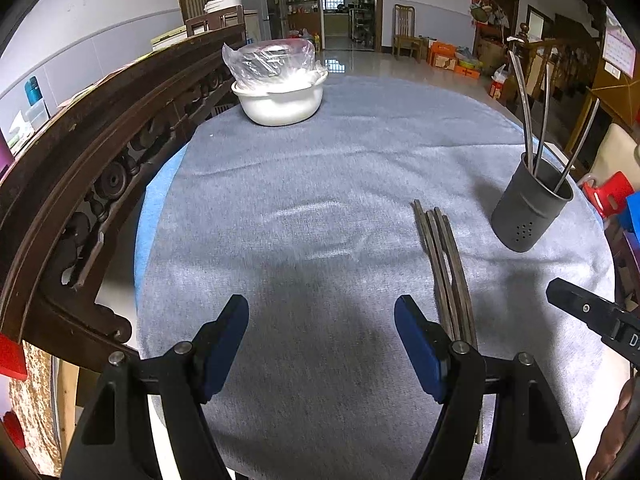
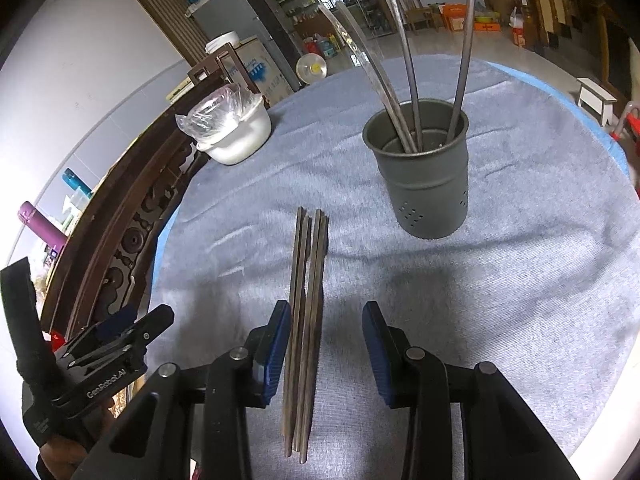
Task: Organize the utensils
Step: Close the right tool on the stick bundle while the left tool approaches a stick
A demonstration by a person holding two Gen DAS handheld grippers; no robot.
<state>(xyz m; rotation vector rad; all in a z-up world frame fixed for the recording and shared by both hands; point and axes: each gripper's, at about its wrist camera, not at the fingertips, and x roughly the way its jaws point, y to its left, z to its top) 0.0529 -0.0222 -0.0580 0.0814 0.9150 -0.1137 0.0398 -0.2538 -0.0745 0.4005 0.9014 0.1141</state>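
Observation:
Several dark wooden chopsticks [image 2: 307,304] lie side by side on the grey cloth; they also show in the left wrist view [image 1: 444,264]. A dark grey holder cup [image 2: 422,176] stands upright beyond them with three metal utensils [image 2: 408,60] in it; it also shows in the left wrist view [image 1: 530,208]. My right gripper [image 2: 326,344] is open, low over the near part of the chopsticks, which lie between its jaws close to the left finger. My left gripper [image 1: 322,344] is open and empty, just left of the chopsticks.
A white bowl [image 1: 280,100] covered with a plastic bag sits at the far left of the round table [image 1: 320,168]. A carved dark wooden chair back [image 1: 100,152] runs along the table's left edge. The left gripper's body [image 2: 104,352] shows at the lower left of the right wrist view.

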